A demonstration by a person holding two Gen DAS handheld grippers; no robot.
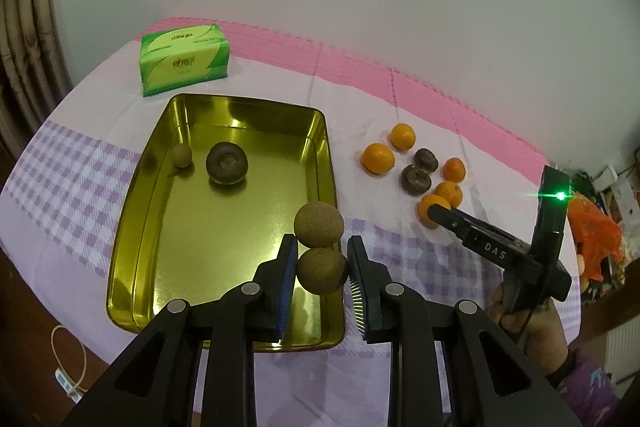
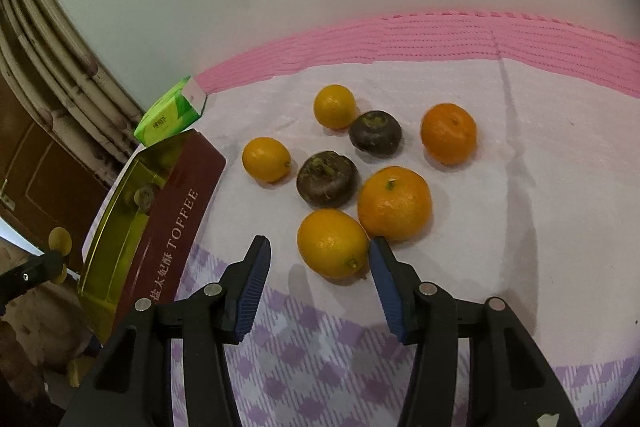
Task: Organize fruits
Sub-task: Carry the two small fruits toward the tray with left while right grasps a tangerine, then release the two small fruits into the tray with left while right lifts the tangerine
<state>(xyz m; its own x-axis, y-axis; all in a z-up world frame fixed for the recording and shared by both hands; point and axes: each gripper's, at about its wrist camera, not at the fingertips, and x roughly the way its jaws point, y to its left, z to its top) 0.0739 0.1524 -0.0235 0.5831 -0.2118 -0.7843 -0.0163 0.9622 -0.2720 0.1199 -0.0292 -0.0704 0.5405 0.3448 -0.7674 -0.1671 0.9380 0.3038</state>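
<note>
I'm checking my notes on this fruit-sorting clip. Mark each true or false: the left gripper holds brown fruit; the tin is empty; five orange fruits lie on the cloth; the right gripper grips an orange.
1. True: the left gripper is shut on two joined brown fruits.
2. False: the gold tin holds two fruits.
3. True: five orange fruits, the nearest.
4. False: the right gripper is open around that one.

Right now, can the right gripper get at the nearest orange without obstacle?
Probably yes. The right gripper is open and the nearest orange already lies between its fingers. A bigger orange sits close behind the right finger and might get nudged.
</note>
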